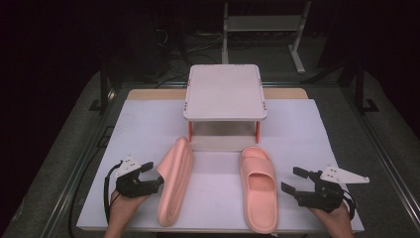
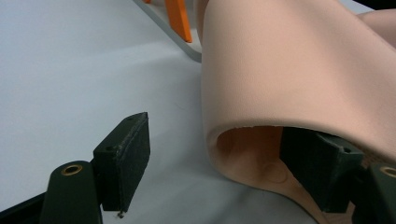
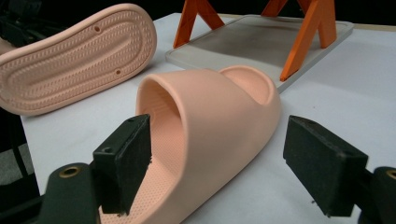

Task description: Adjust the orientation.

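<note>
Slippers, two of them, pink, lie on the white table cover point(image 1: 148, 124) in front of a small stand point(image 1: 225, 91) with orange legs. The left slipper point(image 1: 174, 181) is tipped up on its edge, sole facing the right slipper point(image 1: 259, 186), which sits flat, upright, toe toward the stand. The two are near each other but apart. The left gripper point(image 1: 154, 174) is at the outer side of the tilted slipper, around its middle; its jaws are wide open. In the left gripper view one jaw is tucked under the strap point(image 2: 289, 70), inside the opening, and the other stands free over the bare cover, so the strap edge lies between them, unclamped. Whether the inner jaw touches the foam I cannot tell. The right gripper point(image 1: 292, 179) is just beside the right slipper's outer side, near the heel half, jaws also spread wide and holding nothing. In the right gripper view that slipper point(image 3: 210, 126) sits between the jaws, one jaw over the footbed, the other clear of the strap's outer wall. Farther off there, the ridged sole point(image 3: 79, 56) of the tilted slipper shows, with the stand's base tray point(image 3: 243, 42) beyond.
</note>
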Demonstrator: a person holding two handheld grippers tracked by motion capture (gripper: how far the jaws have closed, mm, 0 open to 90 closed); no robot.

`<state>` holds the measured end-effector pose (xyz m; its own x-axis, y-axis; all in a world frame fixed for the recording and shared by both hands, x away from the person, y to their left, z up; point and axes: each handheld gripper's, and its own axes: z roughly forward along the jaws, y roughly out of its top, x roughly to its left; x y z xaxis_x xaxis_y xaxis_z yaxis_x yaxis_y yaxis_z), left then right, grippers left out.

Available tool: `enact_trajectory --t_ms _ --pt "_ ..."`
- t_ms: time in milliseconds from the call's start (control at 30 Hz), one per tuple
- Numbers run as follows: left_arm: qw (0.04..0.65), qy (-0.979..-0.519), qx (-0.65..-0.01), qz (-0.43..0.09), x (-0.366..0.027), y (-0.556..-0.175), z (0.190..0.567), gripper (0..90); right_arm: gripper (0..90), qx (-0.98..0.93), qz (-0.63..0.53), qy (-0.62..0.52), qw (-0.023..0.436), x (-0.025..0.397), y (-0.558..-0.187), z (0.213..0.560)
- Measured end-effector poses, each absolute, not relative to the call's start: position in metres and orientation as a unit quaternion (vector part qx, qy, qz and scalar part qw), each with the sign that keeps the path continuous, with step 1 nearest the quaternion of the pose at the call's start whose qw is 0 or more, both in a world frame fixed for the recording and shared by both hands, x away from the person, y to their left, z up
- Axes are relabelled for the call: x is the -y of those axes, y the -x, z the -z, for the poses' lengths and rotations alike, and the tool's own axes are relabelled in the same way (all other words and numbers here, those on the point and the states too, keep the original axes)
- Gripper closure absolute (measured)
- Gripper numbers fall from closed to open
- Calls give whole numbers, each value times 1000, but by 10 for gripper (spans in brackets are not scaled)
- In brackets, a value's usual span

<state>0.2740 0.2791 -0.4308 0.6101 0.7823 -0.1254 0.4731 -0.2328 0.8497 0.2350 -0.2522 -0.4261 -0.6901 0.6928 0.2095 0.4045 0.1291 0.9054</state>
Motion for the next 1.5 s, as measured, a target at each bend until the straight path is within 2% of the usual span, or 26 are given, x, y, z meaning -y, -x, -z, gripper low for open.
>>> enact_trajectory --t_ms 667,1033,1100,1500 --pt "467 -779 -386 -163 -254 -278 424 239 229 -743 -544 -370 126 250 -237 428" --pt "474 -783 -369 -165 -235 -284 419 291 229 -745 -543 -367 121 249 -238 429" --pt "469 -788 -362 -166 -227 -286 418 315 229 -745 -543 -367 122 249 -238 429" --pt "443 -822 -319 -163 -188 -286 417 320 246 -756 -539 -352 115 245 -236 429"
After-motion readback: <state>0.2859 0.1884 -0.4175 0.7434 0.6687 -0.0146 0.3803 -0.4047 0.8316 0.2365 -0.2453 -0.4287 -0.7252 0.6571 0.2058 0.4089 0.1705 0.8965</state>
